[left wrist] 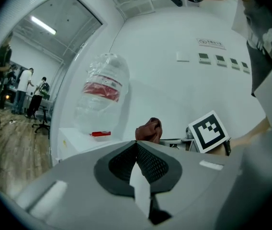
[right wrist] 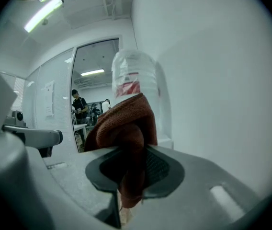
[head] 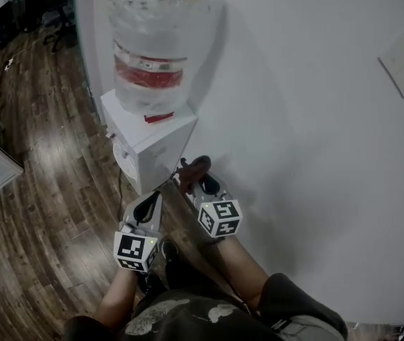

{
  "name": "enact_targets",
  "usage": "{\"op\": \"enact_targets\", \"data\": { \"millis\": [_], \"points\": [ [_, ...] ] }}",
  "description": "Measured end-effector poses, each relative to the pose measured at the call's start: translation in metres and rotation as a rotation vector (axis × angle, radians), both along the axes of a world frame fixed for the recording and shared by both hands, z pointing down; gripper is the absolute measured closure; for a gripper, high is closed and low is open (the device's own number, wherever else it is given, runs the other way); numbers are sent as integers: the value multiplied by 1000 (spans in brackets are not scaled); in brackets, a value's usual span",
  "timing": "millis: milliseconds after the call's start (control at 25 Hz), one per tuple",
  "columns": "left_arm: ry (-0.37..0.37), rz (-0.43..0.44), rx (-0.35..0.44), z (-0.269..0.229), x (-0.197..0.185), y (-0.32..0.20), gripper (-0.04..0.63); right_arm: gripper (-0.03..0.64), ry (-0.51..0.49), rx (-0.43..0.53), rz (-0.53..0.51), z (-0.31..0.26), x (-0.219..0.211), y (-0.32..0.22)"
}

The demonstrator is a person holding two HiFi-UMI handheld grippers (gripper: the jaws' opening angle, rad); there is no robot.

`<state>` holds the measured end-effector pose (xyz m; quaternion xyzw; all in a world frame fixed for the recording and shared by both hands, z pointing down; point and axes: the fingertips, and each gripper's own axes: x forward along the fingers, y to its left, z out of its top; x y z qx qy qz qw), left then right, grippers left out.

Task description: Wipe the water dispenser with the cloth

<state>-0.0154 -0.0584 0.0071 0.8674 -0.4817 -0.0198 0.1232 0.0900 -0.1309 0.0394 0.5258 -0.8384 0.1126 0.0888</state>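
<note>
Nearest, at six o'clock, the left gripper [head: 146, 206] hangs with jaws pressed together on nothing, out of the way. The right gripper [head: 196, 182] clamps the rust-red cloth [head: 195, 165], bunched forward as a wiping pad; the water dispenser [head: 153, 139] stands at eleven o'clock, apparently not yet touched.

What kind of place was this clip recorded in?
Probably an office or lab workspace: a white water dispenser with its bottle stands against a plain wall on wood-look flooring, and further back people stand by office chairs.
</note>
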Motion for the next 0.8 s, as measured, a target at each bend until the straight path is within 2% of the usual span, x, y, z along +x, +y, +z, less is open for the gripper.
{"op": "enact_targets", "data": {
  "millis": [120,320,440,640,800],
  "points": [
    [49,17,6,-24,-1,24,577,554,34,19,-19,-16,-4,14],
    [34,56,56,-43,-8,58,577,554,10,55,19,-39,-8,49],
    [-8,82,77,-41,-13,75,577,554,-3,54,33,-49,-7,82],
    [-25,60,90,-45,-27,91,575,554,-6,65,36,-60,-1,120],
    [-37,50,104,-52,-23,117,575,554,-35,70,31,-65,6,147]
  ]
}}
